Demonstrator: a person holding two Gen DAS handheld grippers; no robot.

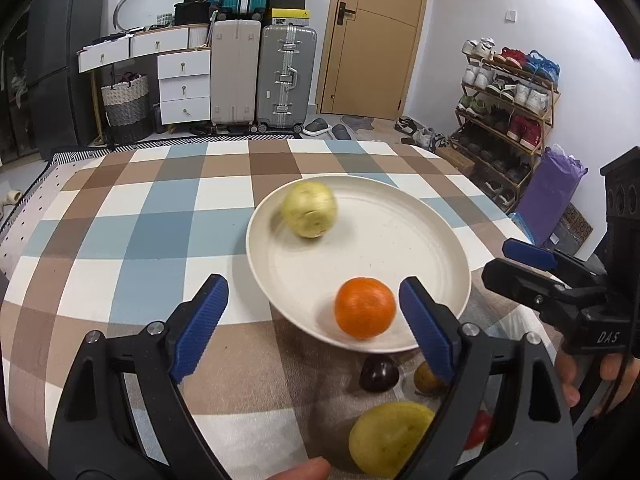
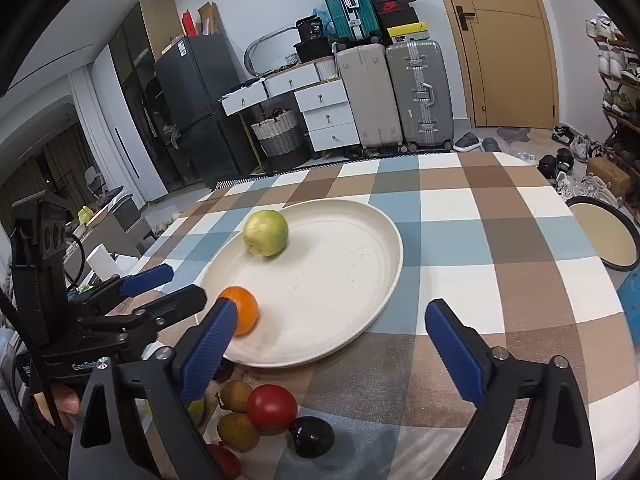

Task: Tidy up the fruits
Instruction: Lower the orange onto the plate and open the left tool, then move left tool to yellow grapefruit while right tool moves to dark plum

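A cream plate [image 1: 440, 240] [image 2: 360, 280] lies on the checked tablecloth. On its far left part sits a pale green fruit [image 1: 309, 210] [image 2: 266, 232], slightly blurred. An orange [image 1: 365, 308] [image 2: 244, 310] rests at its near rim. My left gripper [image 1: 314, 284] is open, its blue pads well clear of the orange on either side. My right gripper [image 2: 332, 304] is open over the plate's near right edge, holding nothing. Loose fruit lies in front of the plate: a dark plum [image 1: 378, 372] [image 2: 312, 436], a red fruit [image 2: 272, 406], two brown fruits [image 2: 236, 394] and a large yellow-green fruit [image 1: 390, 438].
A round beige tray with a dark rim [image 2: 604, 236] sits at the table's right edge. Each gripper shows in the other's view, the right gripper [image 1: 498, 258] and the left gripper [image 2: 184, 280], close beside the plate. A hand [image 1: 568, 384] holds the right one. Suitcases and a shoe rack stand beyond the table.
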